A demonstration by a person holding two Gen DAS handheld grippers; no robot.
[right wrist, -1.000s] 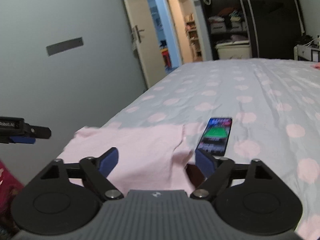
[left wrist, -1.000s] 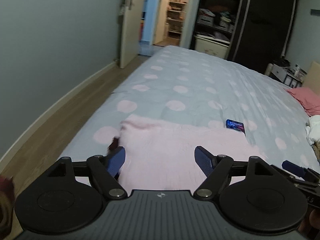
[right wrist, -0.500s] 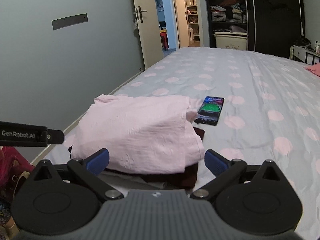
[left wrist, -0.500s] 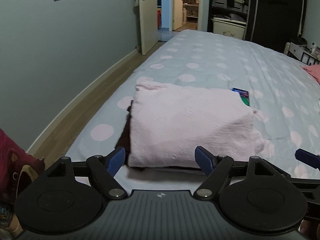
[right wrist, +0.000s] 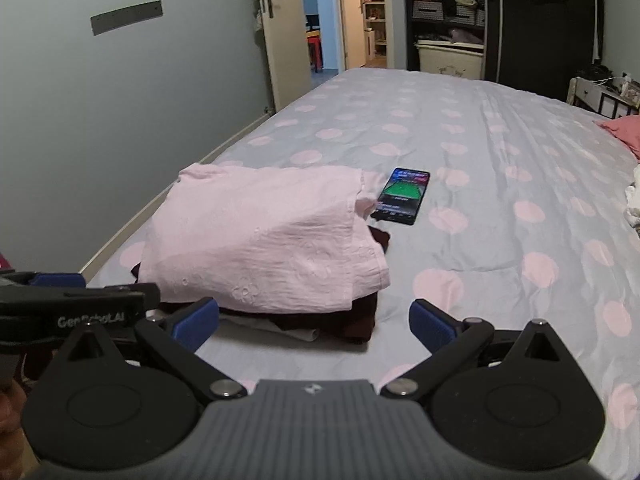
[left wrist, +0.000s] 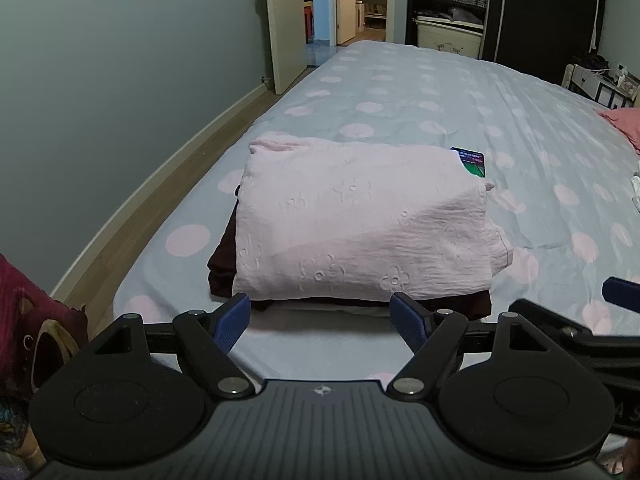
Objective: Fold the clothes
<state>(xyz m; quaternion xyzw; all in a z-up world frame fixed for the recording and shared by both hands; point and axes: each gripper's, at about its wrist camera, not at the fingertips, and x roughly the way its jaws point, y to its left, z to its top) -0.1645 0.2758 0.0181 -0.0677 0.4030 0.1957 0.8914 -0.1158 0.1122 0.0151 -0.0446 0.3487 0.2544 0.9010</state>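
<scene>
My blue-padded grippers face a pale pink embroidered garment (left wrist: 360,220) atop a maroon one (left wrist: 222,264), on a grey, pink-dotted bedsheet (left wrist: 440,92).

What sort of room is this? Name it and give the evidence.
Most likely a home bedroom: a large bed with a polka-dot cover, an open wardrobe with shelves of stacked clothes, and a pink garment folded on a small pile of clothes on the bed.
</scene>
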